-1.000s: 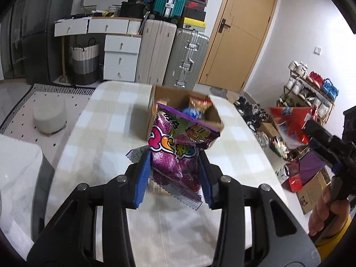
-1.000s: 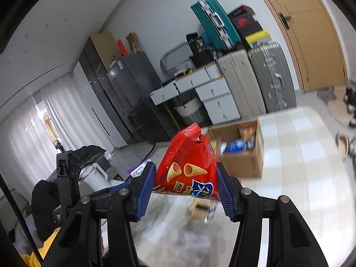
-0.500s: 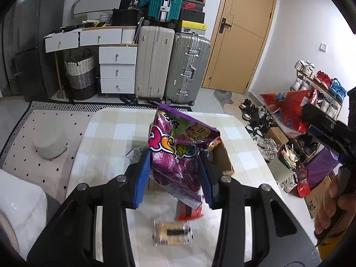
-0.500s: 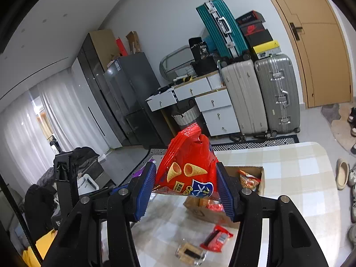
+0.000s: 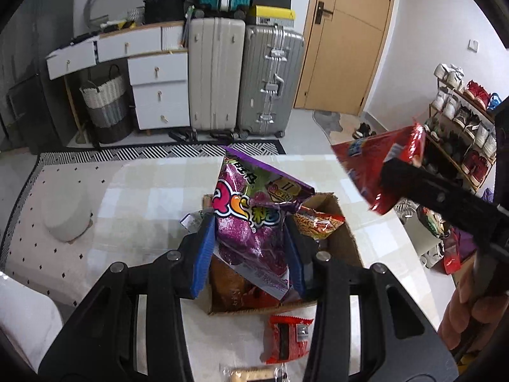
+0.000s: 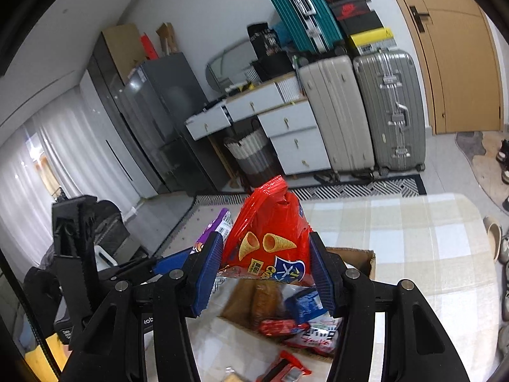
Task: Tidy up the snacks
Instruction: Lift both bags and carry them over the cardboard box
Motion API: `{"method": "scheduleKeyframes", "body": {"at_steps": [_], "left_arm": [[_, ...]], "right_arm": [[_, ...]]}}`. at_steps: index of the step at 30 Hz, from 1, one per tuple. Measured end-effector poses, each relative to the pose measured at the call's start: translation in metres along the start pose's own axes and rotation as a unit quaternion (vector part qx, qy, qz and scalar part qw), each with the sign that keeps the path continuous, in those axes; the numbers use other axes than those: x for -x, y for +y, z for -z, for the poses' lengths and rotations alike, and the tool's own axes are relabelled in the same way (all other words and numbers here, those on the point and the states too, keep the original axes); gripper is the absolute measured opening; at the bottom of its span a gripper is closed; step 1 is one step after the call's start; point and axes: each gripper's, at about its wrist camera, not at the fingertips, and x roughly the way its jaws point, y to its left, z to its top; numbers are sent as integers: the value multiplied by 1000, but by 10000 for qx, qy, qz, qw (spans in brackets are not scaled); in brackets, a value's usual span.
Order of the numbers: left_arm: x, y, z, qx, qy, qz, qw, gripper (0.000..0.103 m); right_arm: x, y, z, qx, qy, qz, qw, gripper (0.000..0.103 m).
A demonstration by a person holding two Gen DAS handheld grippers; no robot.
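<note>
A crinkled purple snack bag [image 5: 251, 222] hangs upright over the open cardboard box [image 5: 346, 242], which holds several packets. A red cone-snack bag [image 6: 270, 242] is raised above it. A small red packet [image 5: 286, 337] lies just beside the box.

The room is evenly and fairly brightly lit, with soft daylight coming through the sheer curtains [image 6: 38, 159] at the left of the right wrist view; shadows are faint and diffuse; the glossy purple snack bag [image 5: 251, 222] and the red snack bag [image 6: 270, 238] catch small glints, and the dark fridge [image 6: 152, 111] shows a dull sheen; both fisheye views bend straight lines hard toward the rim, where black corners close in; the door [image 5: 346, 41] bows visibly; the red bag's edge in the left wrist view is slightly smeared.
</note>
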Motion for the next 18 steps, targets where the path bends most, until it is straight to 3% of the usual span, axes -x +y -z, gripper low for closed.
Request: {"method": "scheduleKeyframes", "body": {"at_steps": [7,18], "left_arm": [[-57,-6,12,-1,305,61,9995,38],[-93,-9,18,25,451,140,9989,39]], "right_arm": [[-36,-29,22,-75,270,107,9996,55],[-54,-50,38,-195,505,221,9983,55]]}}
